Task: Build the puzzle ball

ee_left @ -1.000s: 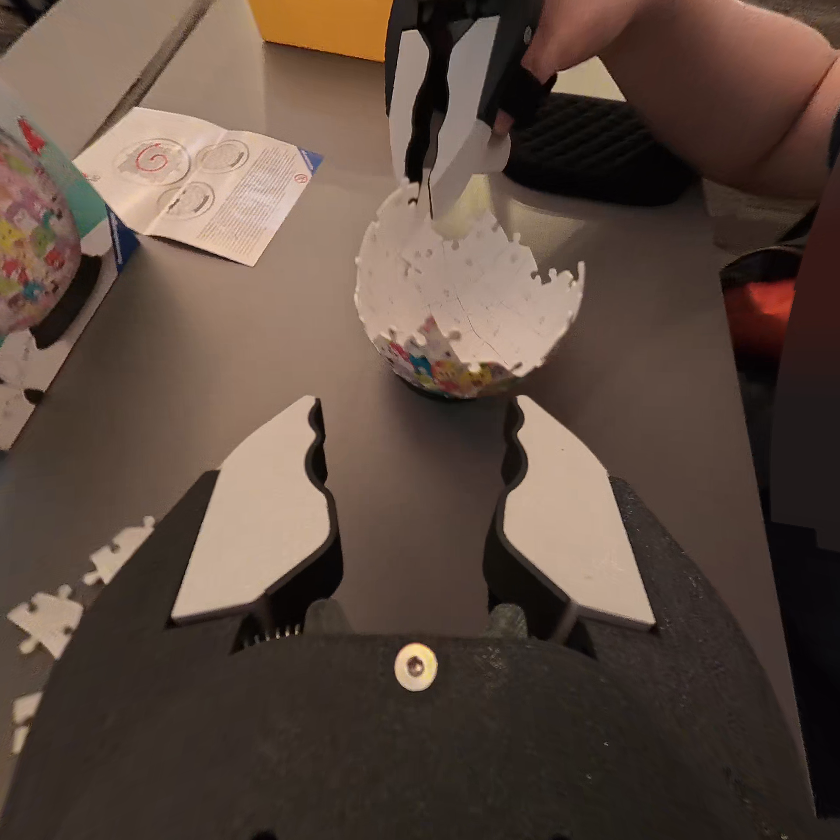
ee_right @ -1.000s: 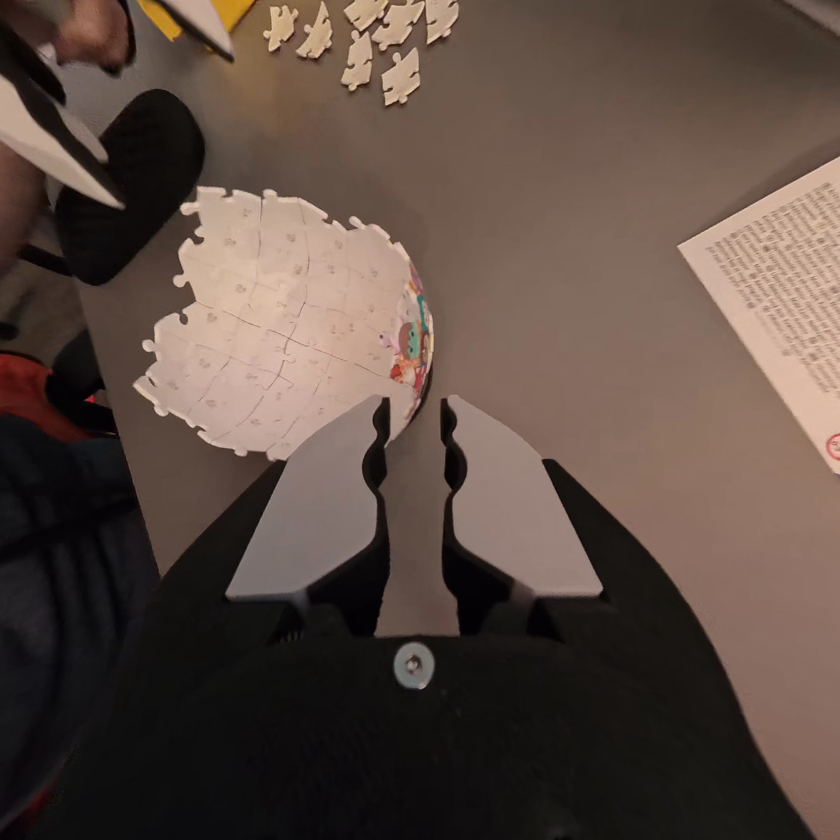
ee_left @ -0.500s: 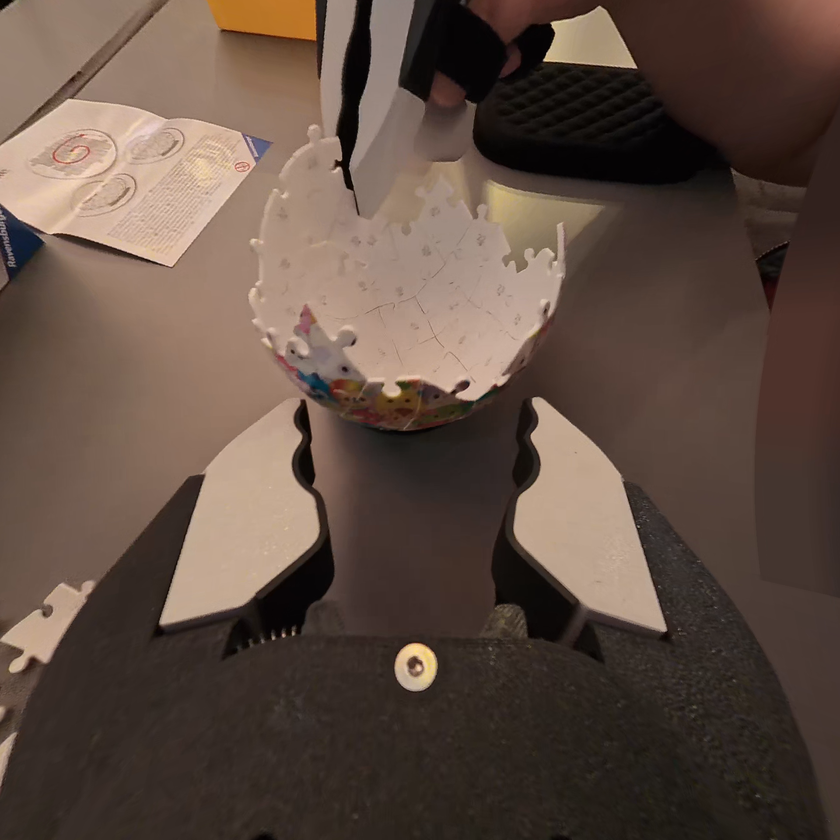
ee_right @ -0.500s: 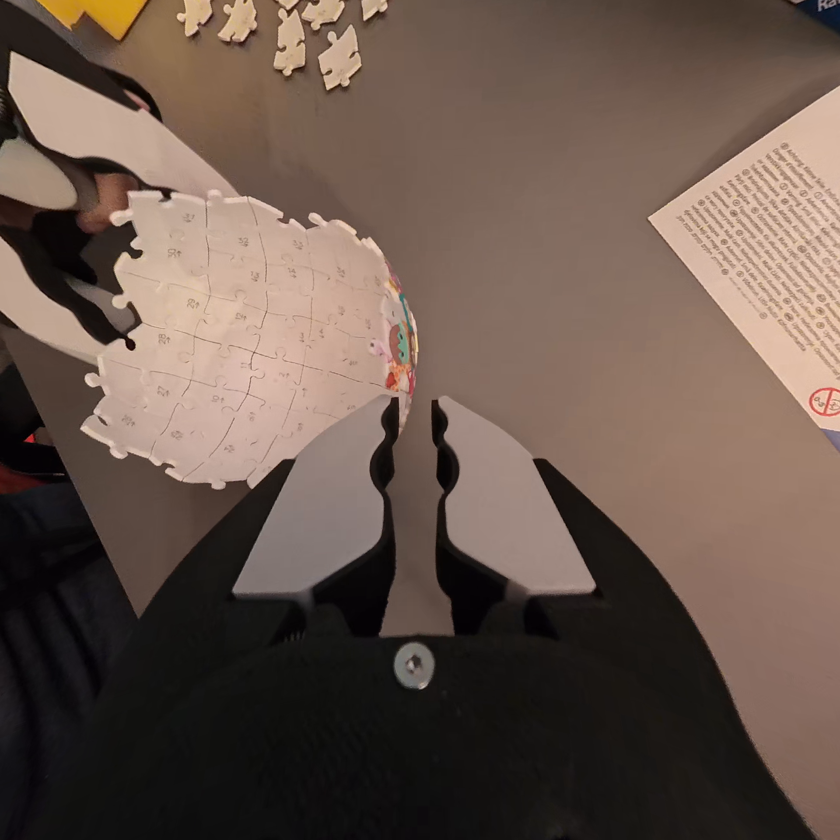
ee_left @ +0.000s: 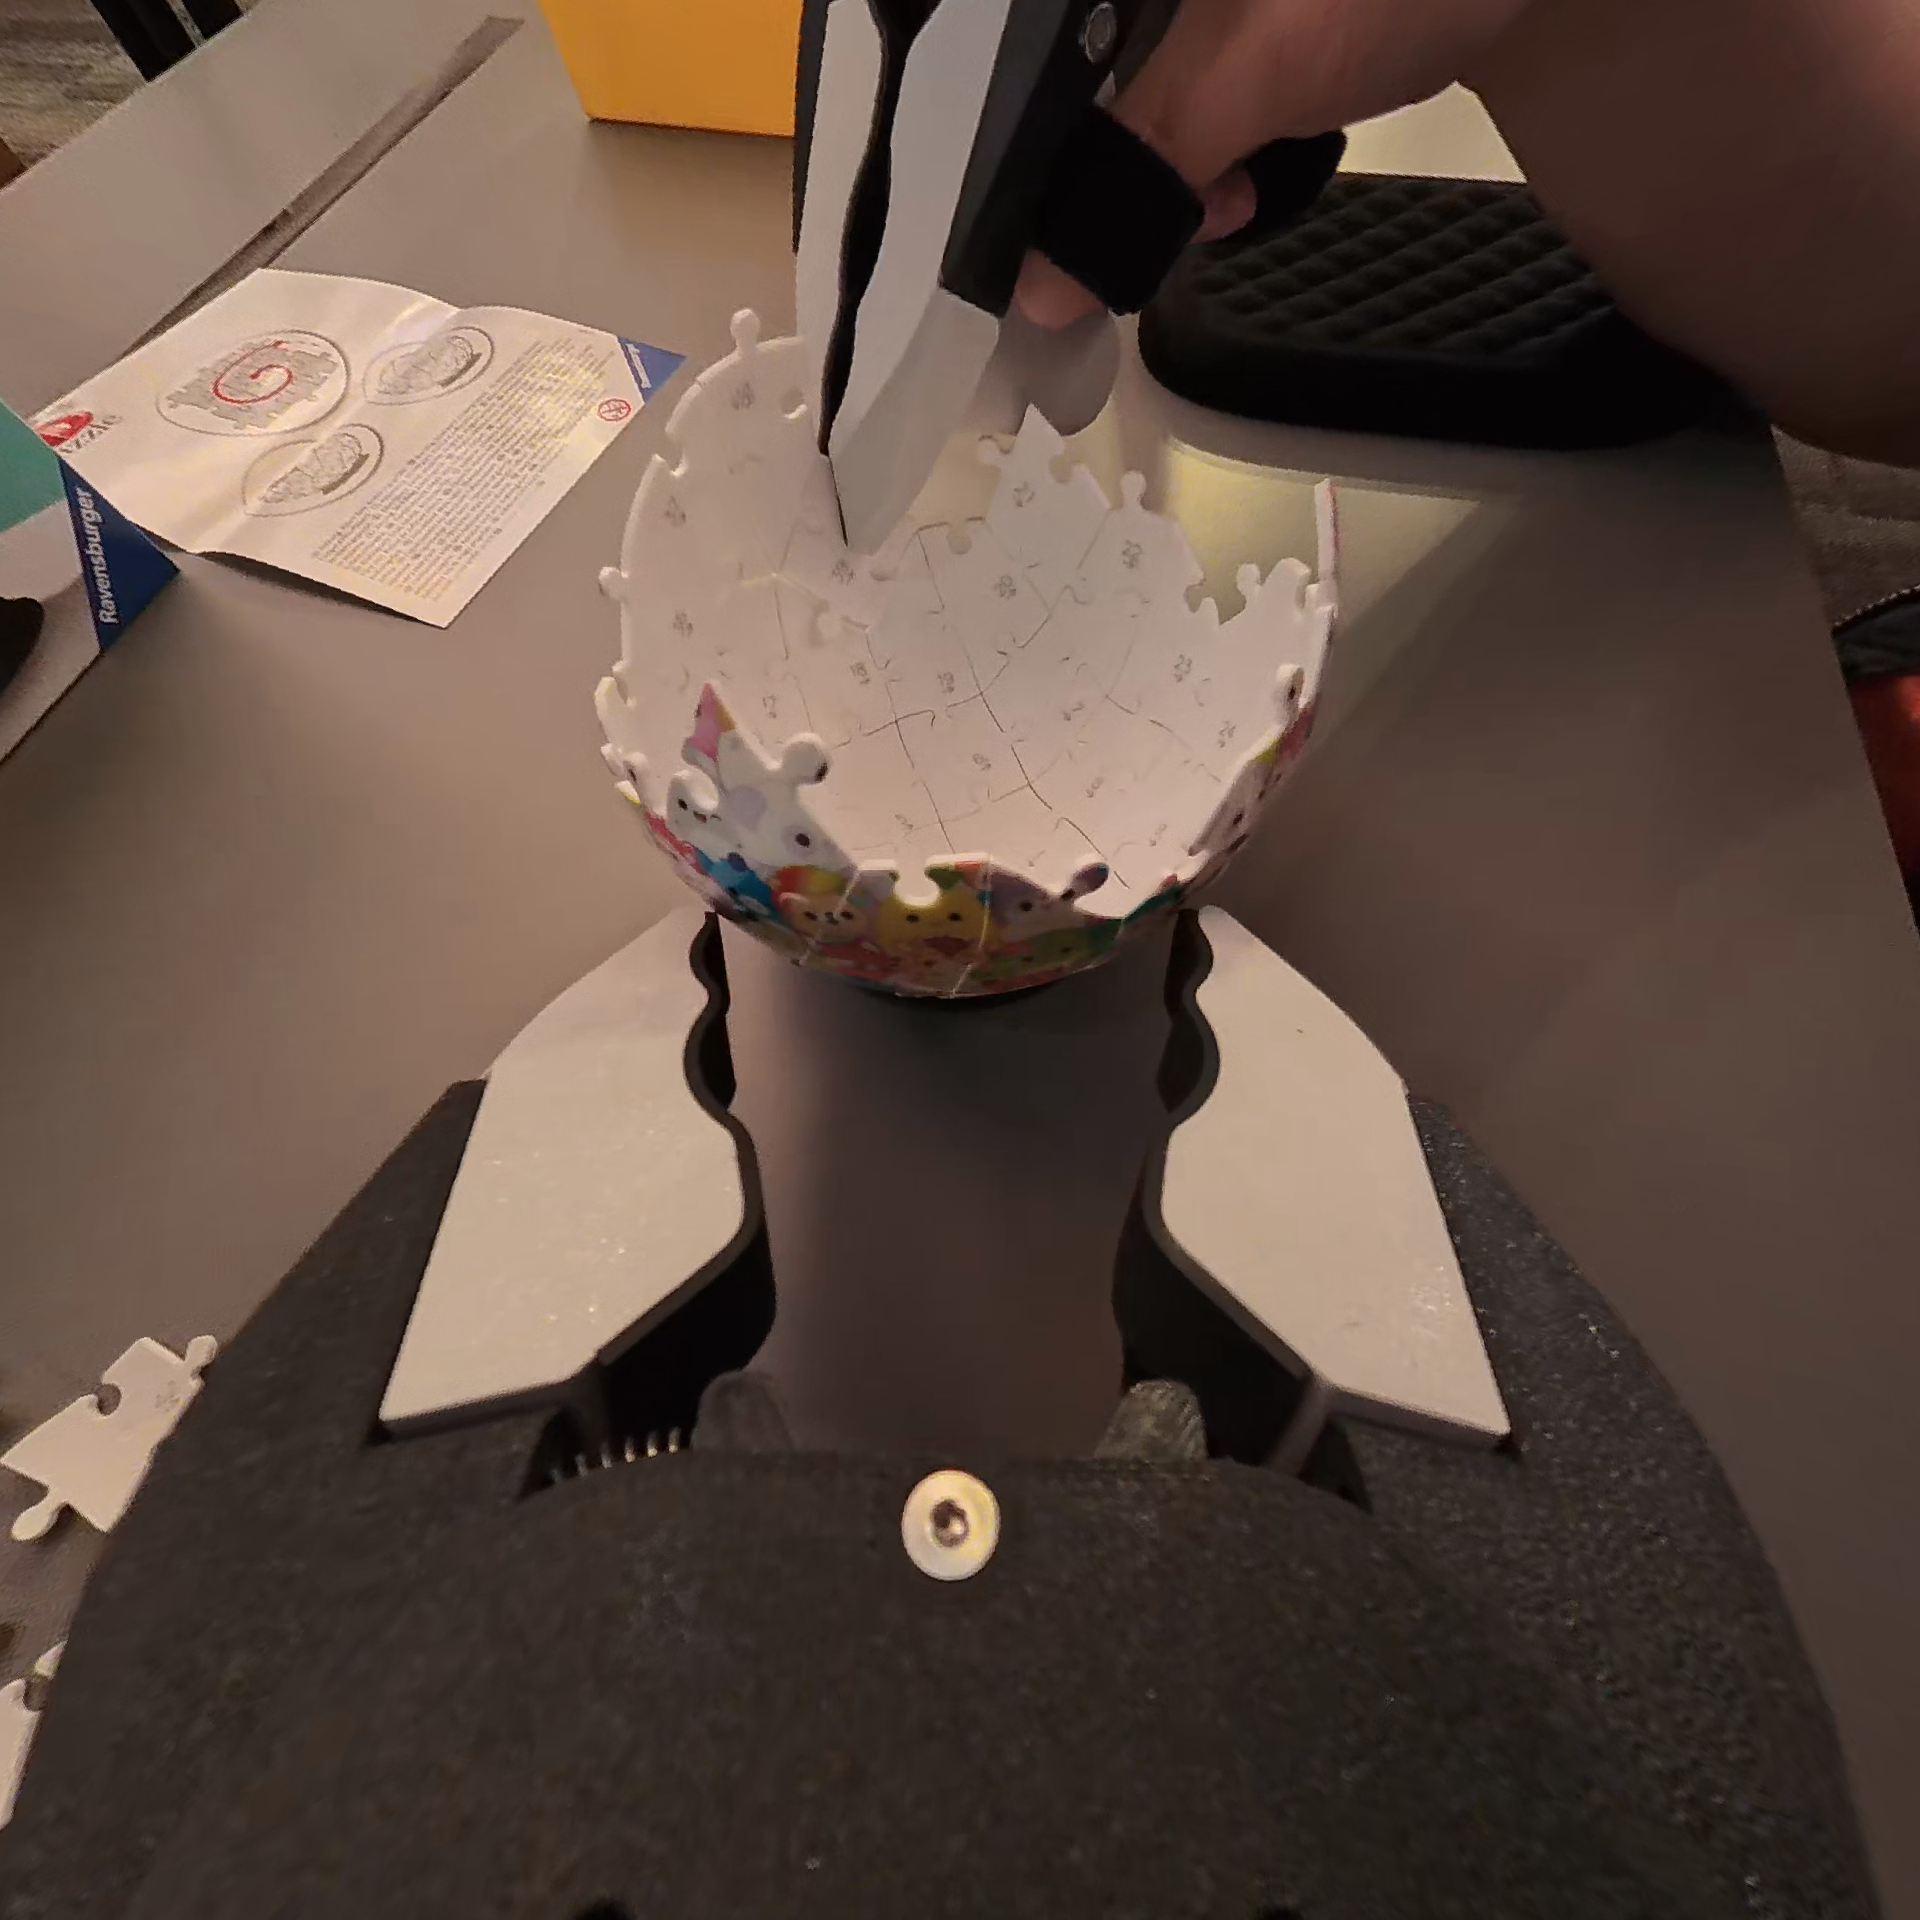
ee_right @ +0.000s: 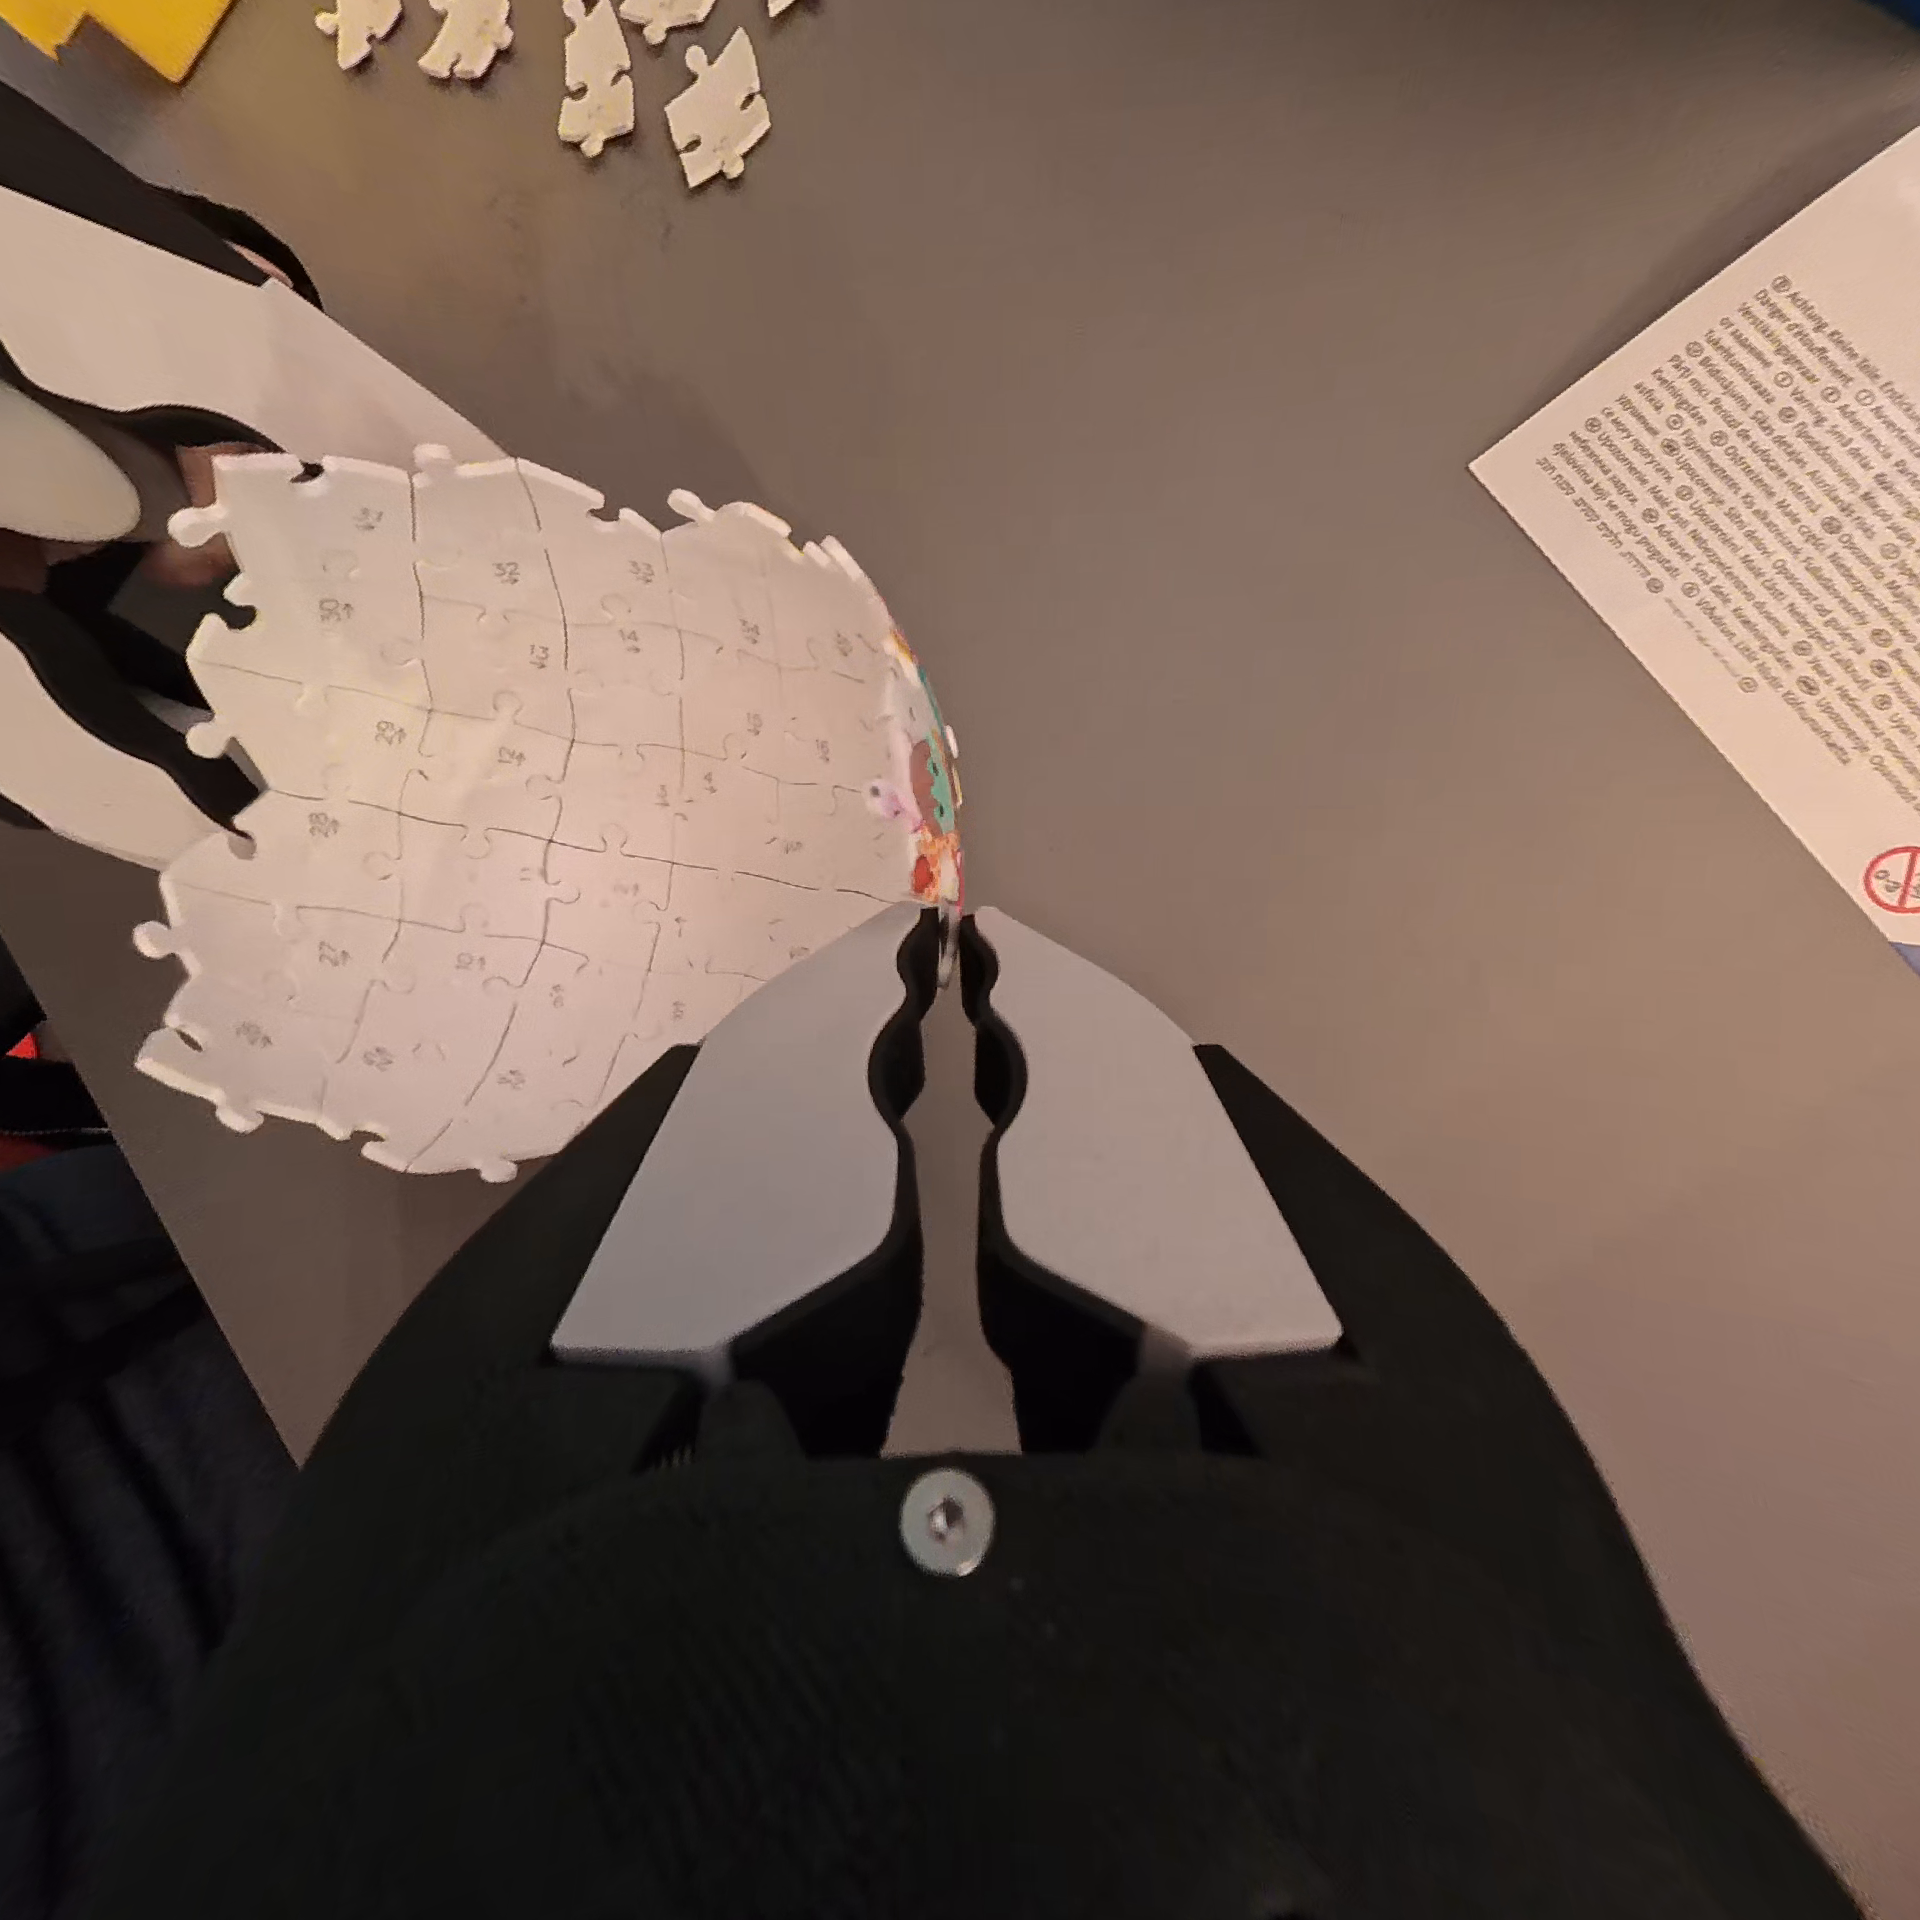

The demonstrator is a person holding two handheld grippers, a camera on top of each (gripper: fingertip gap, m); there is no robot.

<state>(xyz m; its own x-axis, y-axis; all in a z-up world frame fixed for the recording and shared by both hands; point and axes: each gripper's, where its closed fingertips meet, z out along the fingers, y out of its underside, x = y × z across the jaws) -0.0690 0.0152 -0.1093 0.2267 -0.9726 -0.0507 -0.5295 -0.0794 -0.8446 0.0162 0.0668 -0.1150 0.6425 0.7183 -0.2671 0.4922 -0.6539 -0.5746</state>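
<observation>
The half-built puzzle ball (ee_left: 997,727) is an open bowl, white inside and with colourful pictures outside, on the grey table (ee_left: 312,883). My left gripper (ee_left: 951,930) is open and empty, its fingertips (ee_left: 665,997) at either side of the bowl's near underside. My right gripper (ee_left: 842,499) reaches down from above and is shut on the bowl's far left rim. In the right wrist view the right gripper (ee_right: 943,940) pinches the edge of the ball (ee_right: 499,810), and the left gripper (ee_right: 223,644) shows at the ball's opposite edge.
A printed leaflet (ee_left: 384,436) lies at the far left, also showing in the right wrist view (ee_right: 1745,582). The puzzle box (ee_left: 62,540) stands at the left edge. A yellow box (ee_left: 686,62) is at the back. Loose white pieces (ee_left: 104,1444) (ee_right: 644,73) lie on the table. A black mesh object (ee_left: 1403,312) is at the far right. Across from one pair of fingers to the other is roughly 11 centimeters. My right gripper's tips are some 20 centimeters from the black mesh object (ee_left: 1403,312).
My left gripper has moved in close to the ball, staying open. My right gripper's jaws have narrowed onto the ball's rim.
</observation>
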